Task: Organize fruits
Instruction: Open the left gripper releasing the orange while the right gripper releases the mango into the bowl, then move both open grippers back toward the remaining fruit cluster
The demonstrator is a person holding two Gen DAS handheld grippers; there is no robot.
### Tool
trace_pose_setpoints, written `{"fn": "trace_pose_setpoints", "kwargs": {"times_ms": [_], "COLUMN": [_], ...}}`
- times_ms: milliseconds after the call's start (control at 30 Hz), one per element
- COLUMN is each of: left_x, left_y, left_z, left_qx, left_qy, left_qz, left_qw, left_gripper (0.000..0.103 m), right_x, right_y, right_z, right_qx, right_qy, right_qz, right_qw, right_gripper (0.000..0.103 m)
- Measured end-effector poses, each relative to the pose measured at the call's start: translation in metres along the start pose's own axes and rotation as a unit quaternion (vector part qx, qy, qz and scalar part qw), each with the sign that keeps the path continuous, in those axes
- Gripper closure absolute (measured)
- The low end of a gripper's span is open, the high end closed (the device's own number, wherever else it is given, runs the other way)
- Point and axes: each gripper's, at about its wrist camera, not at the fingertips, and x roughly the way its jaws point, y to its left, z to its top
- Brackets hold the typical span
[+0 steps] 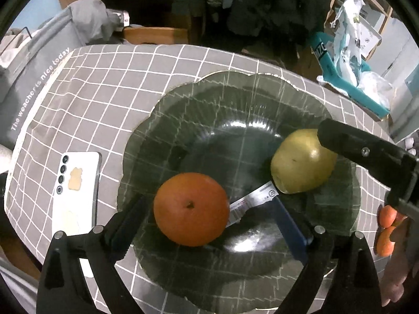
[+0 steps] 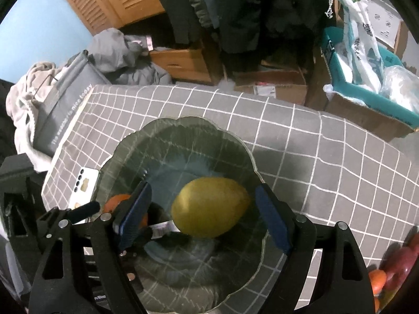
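Orange (image 1: pixel 191 208) smooth, round, in scalloped dark glass plate (image 1: pixel 183 99), between wide left gripper (image 1: pixel 209 225) pads, untouched; could roll on slick glass if nudged | right wrist: yellow-green pear-shaped fruit (image 2: pixel 210 206) on same plate, right gripper (image 2: pixel 204 217) jaws wide, not pressing; could clip the rim.

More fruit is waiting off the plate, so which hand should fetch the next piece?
Probably the right gripper: the remaining fruit lies at its right edge. Both are open, over the plate.
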Motion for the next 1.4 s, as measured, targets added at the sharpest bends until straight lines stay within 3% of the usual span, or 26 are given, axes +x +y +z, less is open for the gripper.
{"fn": "trace_pose_setpoints", "kwargs": {"times_ms": [600,1033,1400], "left_x": [-0.061,-0.114,-0.142], "left_y": [-0.021,-0.042,-0.078], "left_z": [0.0,-0.012,-0.022], "left_qx": [0.02,0.04,0.079], "left_qy": [-0.056,-0.102,-0.12], "left_qz": [-0.015,-0.04,-0.062], "left_qw": [0.9981,0.9932,0.9876], "left_gripper": [0.007,0.006,0.006], "right_x": [-0.08,-0.158,-0.203], "right_y": [-0.003,-0.017,-0.032], "right_z": [-0.004,-0.028,-0.057], "right_qx": [-0.023,-0.02,-0.025], "right_qy": [-0.07,-0.122,-0.14], "right_qz": [-0.093,-0.144,-0.17], "right_qw": [0.993,0.982,0.975], "right_gripper": [0.02,0.015,0.015]}}
